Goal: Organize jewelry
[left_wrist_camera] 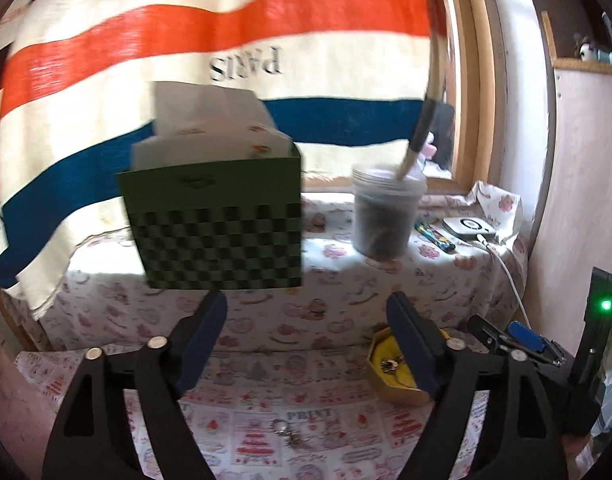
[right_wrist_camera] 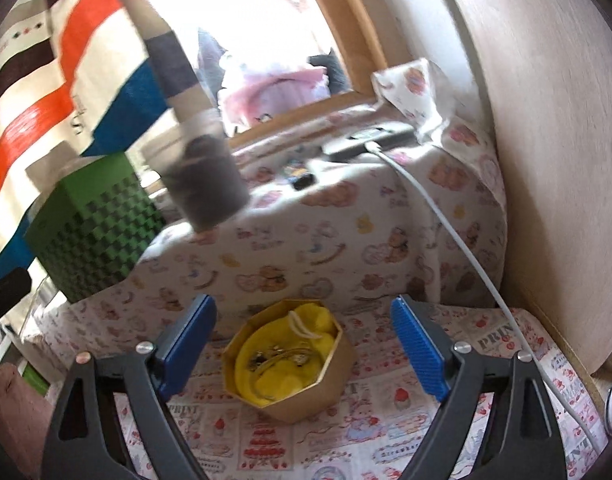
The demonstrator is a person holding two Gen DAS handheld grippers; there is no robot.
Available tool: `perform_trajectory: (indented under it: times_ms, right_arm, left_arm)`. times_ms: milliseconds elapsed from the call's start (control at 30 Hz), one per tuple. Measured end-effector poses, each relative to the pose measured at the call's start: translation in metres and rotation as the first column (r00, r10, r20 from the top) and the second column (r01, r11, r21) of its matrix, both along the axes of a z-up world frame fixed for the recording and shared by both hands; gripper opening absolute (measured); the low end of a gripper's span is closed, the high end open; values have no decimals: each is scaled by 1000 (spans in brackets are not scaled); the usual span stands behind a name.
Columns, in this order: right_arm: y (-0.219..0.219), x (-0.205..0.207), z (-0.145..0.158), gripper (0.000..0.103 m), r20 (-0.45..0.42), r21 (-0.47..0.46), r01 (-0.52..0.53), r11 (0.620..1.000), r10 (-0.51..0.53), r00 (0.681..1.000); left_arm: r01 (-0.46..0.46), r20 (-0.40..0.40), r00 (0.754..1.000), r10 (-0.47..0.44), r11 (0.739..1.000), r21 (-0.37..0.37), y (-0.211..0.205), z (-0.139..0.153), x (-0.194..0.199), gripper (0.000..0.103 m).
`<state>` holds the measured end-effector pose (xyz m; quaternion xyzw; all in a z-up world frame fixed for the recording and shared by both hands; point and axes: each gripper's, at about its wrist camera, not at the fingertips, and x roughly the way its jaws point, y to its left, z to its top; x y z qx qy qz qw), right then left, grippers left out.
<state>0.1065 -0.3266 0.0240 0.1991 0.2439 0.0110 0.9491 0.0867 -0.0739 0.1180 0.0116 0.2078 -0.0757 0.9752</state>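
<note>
Jewelry lay in the gold octagonal box at lower centre; left gripper and right gripper stood apart, empty.

An open octagonal gold box lined in yellow holds tangled jewelry; another loose piece lies nearby.

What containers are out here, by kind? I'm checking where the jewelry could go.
Octagonal gold box with yellow lining, jewelry inside: 1
Green checkered box holding papers: 1
Clear plastic cup with a brush standing in it: 1
Total: 3

One loose jewelry piece also lies on the patterned cloth, outside any container.
</note>
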Motion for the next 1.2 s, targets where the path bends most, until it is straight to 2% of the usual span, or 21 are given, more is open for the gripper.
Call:
perform_trajectory:
  times_ms: [33, 233, 400, 567, 733, 833, 933, 1200]
  right_arm:
    - [3, -2, 2, 89, 7, -4, -7, 1000, 7, 1000]
    - [20, -9, 7, 103, 52, -33, -21, 999, 22, 998]
    - [29, -4, 1, 103, 18, -63, -48, 997, 49, 999]
    - [35, -1, -7, 103, 1, -82, -41, 996, 41, 999]
    - [44, 0, -15, 103, -10, -118, -34, 992, 33, 999]
    - [48, 0, -18, 103, -9, -125, -36, 991, 35, 999]
    - [53, -3, -17, 103, 10, -166, -26, 986, 28, 1000]
    - [61, -1, -20, 103, 43, -274, 30, 961, -18, 999]
  left_arm:
    - [-9, 10, 1000, 9, 1000, -1, 5, -2, -4, 92]
    - [-46, 15, 999, 46, 999, 8, 34, -28, -15, 99]
    - [-102, 13, 995, 103, 994, -34, 56, -59, -13, 103]
    - [-124, -44, 992, 122, 991, -41, 68, -83, -1, 102]
    - [-124, -45, 991, 124, 992, -4, 73, -97, 0, 102]
    - [-117, -19, 993, 118, 993, 22, 71, -99, -2, 103]
    - [-115, -33, 993, 116, 993, 34, 70, -103, 2, 103]
    - [-146, -72, 987, 146, 989, 1, 77, -116, 13, 103]
